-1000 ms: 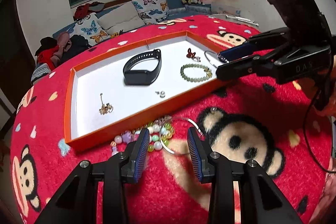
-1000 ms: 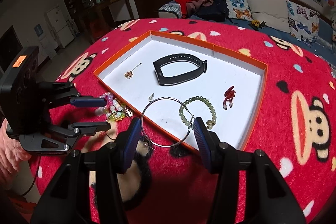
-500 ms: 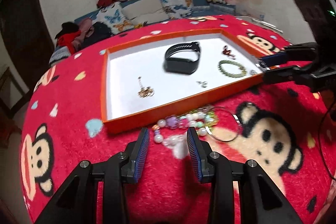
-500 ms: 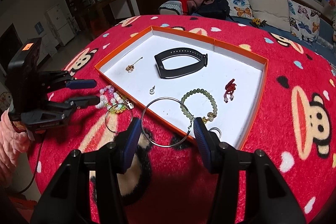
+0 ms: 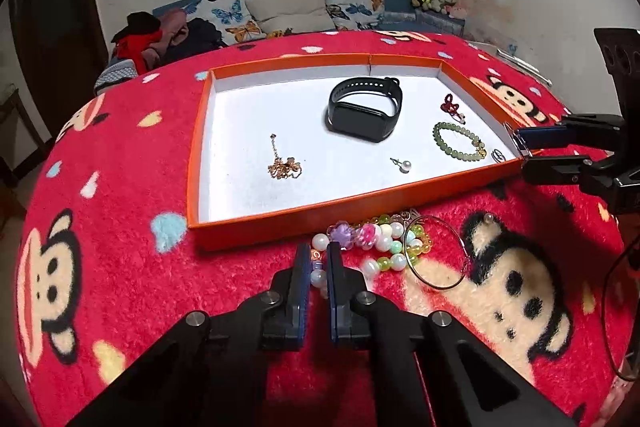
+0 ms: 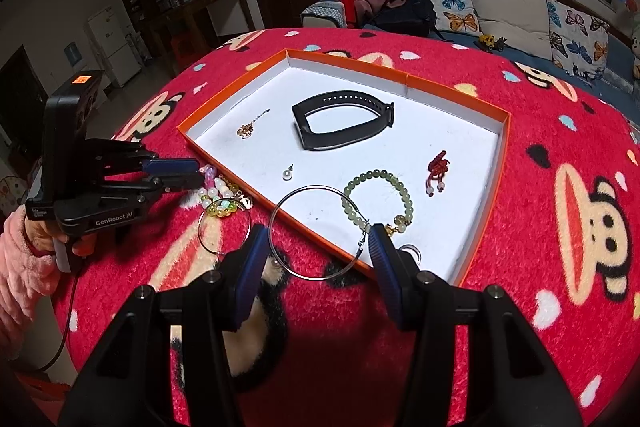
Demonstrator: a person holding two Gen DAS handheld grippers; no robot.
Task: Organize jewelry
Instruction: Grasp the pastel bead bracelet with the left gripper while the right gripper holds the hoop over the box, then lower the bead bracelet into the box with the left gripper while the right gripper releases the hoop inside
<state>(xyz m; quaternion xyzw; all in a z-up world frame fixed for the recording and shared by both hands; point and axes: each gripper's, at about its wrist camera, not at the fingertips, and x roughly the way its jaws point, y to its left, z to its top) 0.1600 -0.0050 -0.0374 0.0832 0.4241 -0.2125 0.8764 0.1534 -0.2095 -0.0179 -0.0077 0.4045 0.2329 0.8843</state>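
Your left gripper (image 5: 319, 269) has its jaws nearly together on the near end of the beaded bracelet (image 5: 374, 241), a pearl showing between the pads; whether the grip is firm you cannot quite tell. The rest of the bracelet trails ahead and to the right of that gripper, its long axis running along the near wall of the orange tray (image 5: 256, 223), which lies straight ahead and just beyond the beads. So the coming move is up and forward over that wall. Your right gripper (image 6: 316, 249) is wide open and holds nothing, with a large hoop earring (image 6: 316, 233) between its fingers, straddling the tray's edge. The red tabletop (image 5: 120, 267) carries it all
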